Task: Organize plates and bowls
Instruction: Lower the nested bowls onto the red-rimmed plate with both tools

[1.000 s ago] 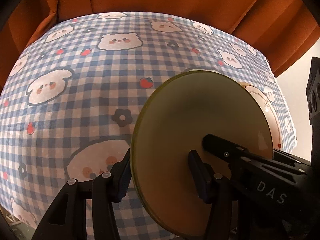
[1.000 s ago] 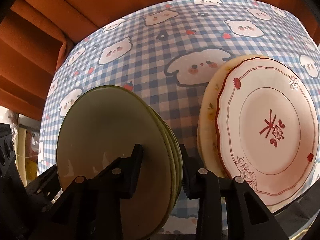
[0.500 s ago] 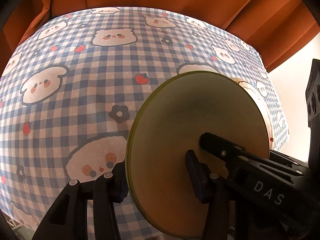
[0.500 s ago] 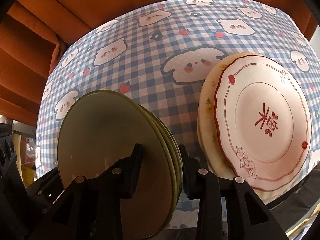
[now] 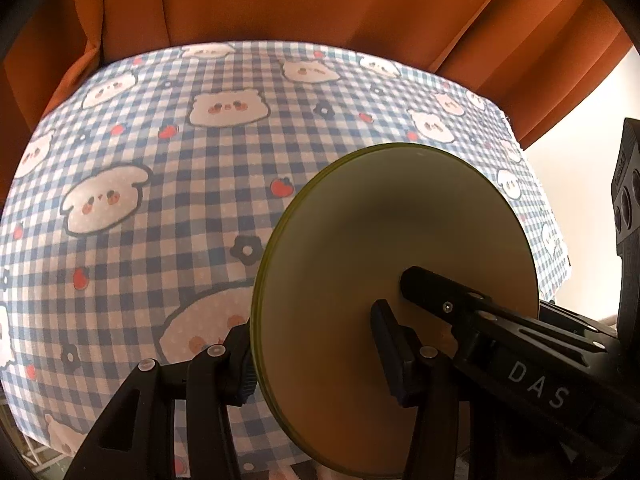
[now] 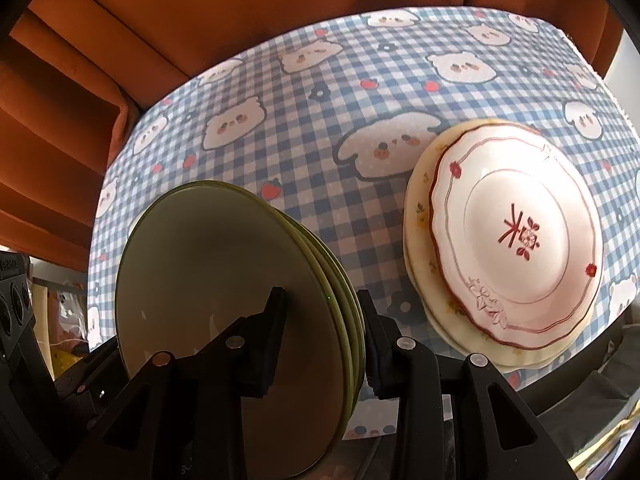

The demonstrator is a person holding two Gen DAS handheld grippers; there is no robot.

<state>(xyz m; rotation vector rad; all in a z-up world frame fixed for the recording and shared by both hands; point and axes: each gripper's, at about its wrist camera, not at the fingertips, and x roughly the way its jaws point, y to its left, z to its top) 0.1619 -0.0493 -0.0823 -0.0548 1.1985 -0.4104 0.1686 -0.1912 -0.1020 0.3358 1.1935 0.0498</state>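
A stack of olive-green plates (image 5: 384, 240) hangs tilted on edge above the checked tablecloth (image 5: 168, 208). My left gripper (image 5: 316, 352) is shut on its near rim, one finger under the stack and one on the top face. The right gripper's black finger (image 5: 448, 300) also lies on that face. In the right wrist view the same green plates (image 6: 224, 280) sit between the pads of my right gripper (image 6: 322, 320), which is shut on them. A white plate with red trim (image 6: 516, 236) lies on a cream plate (image 6: 416, 200) on the cloth at the right.
The blue-and-white cloth (image 6: 320, 120) with bear and strawberry prints covers the whole table. Orange curtains (image 5: 320, 4) hang close behind its far edge. The table's right edge (image 5: 560, 240) drops off beside the green stack.
Both grippers have risen with the green stack, and the table now looks farther below. The left jaws have drawn in a little on the stack.
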